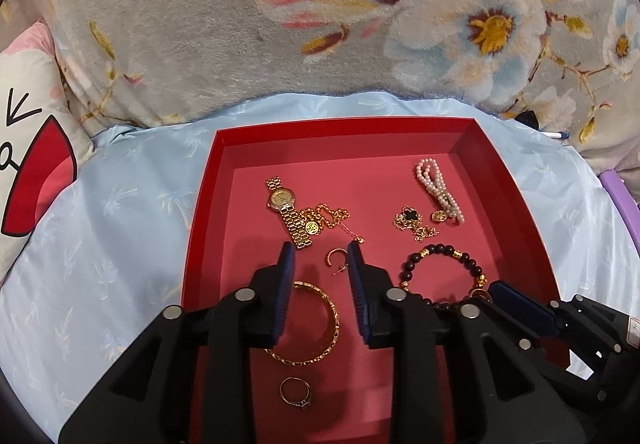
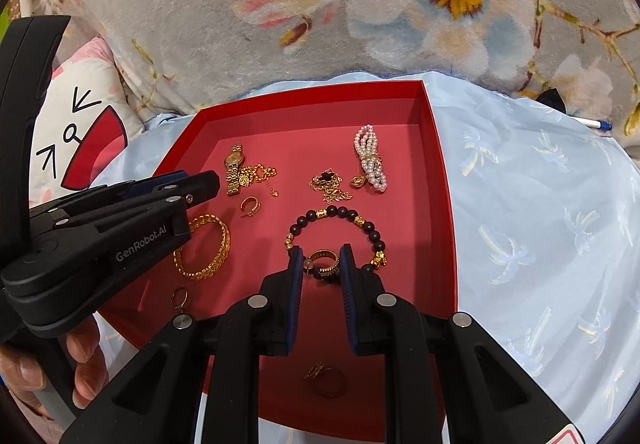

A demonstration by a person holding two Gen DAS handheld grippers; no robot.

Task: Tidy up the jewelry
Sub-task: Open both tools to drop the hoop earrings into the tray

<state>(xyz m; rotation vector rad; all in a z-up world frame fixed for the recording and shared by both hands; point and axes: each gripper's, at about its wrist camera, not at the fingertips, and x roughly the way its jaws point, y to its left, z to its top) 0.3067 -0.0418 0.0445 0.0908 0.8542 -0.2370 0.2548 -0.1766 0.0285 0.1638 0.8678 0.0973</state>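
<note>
Here the left gripper point(image 1: 322, 252) hangs over a red tray point(image 1: 460, 136) on a pale blue bedsheet point(image 1: 120, 228), its jaws spread with nothing pinched; a small gold hoop earring point(image 1: 338, 258) lies on the tray floor in the gap by the right-hand blue pad, not pressed from either side. A gold bangle point(image 1: 320, 324) lies beneath and behind the jaws, partly hidden by the left finger, and a thin ring point(image 1: 295, 392) sits nearer still. Ahead of the jaws lie a gold watch point(image 1: 284, 210) tangled with a gold chain necklace point(image 1: 326, 218).

The right gripper point(image 2: 322, 256) has its jaws narrowly parted around a wide gold ring point(image 2: 325, 262); whether the pads actually press it I cannot tell. That ring sits inside a dark beaded bracelet point(image 2: 340, 222), whose beads curve around the jaw tips. Farther ahead are a black clover pendant point(image 2: 326, 180) and a pearl bracelet point(image 2: 370, 158). Another ring point(image 2: 326, 378) lies under the fingers. The left gripper's body crowds the space to the left of these jaws. A floral blanket point(image 2: 180, 4) rises beyond the tray.
</note>
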